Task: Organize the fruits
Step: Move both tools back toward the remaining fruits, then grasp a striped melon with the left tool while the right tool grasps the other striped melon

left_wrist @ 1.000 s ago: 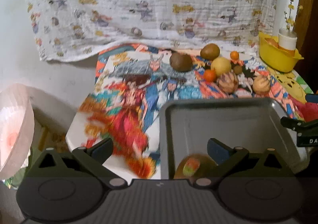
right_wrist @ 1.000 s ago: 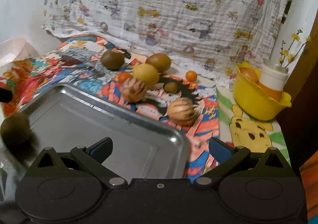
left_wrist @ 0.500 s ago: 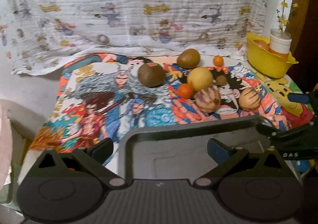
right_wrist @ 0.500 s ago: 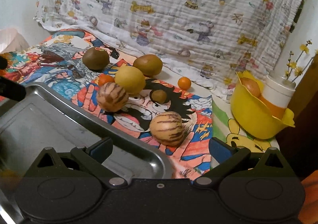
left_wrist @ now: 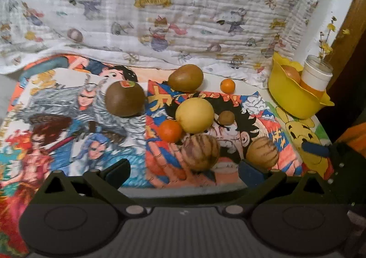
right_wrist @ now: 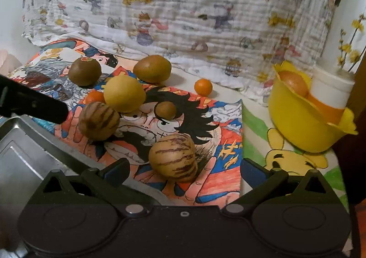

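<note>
Several fruits lie on a cartoon-print mat: a brown round fruit with a sticker, a brown oval fruit, a yellow fruit, an orange, a small orange, a small brown fruit and two striped fruits. My left gripper is open and empty, just short of the left striped fruit. My right gripper is open, with the nearer striped fruit between its fingers. The metal tray lies at lower left in the right wrist view.
A yellow bowl holding a fruit and a white cup with yellow flowers stands at the right. A printed cloth hangs behind the table. The left gripper's finger reaches in from the left above the tray.
Both grippers have moved forward over the tray toward the fruits. The tray has dropped out of the left view. The striped fruit now sits between the right fingers.
</note>
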A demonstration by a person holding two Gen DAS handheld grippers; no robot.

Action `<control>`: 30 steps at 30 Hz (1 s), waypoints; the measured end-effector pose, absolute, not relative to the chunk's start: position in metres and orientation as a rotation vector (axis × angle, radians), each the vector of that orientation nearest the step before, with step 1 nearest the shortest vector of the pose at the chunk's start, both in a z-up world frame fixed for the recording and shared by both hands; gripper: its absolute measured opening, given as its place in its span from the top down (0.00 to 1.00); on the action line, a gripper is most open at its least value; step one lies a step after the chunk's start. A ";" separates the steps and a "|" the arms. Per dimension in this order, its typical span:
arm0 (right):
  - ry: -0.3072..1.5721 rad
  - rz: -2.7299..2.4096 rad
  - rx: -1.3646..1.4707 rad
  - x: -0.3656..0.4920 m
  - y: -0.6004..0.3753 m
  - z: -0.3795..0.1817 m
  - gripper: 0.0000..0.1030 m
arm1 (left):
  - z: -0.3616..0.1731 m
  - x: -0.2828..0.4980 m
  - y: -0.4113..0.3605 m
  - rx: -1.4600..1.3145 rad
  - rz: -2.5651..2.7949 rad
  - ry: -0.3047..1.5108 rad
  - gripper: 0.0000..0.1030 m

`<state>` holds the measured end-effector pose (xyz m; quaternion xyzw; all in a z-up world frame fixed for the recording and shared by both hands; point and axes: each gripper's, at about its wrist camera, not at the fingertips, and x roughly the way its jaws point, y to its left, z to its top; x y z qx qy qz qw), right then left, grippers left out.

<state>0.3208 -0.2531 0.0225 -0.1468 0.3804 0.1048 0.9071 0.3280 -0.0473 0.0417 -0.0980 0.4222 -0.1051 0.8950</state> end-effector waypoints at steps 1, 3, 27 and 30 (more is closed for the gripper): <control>0.788 0.221 -0.296 0.323 -0.254 0.020 0.05 | 0.039 0.332 -0.049 -0.209 -0.219 0.879 0.01; 0.790 0.225 -0.284 0.327 -0.255 0.015 0.09 | 0.033 0.340 -0.053 -0.213 -0.223 0.891 0.01; 0.784 0.256 -0.238 0.339 -0.249 -0.004 0.45 | -0.001 0.367 -0.064 -0.299 -0.244 0.948 0.36; 0.779 0.253 -0.235 0.339 -0.249 -0.004 0.45 | -0.002 0.368 -0.067 -0.299 -0.249 0.947 0.39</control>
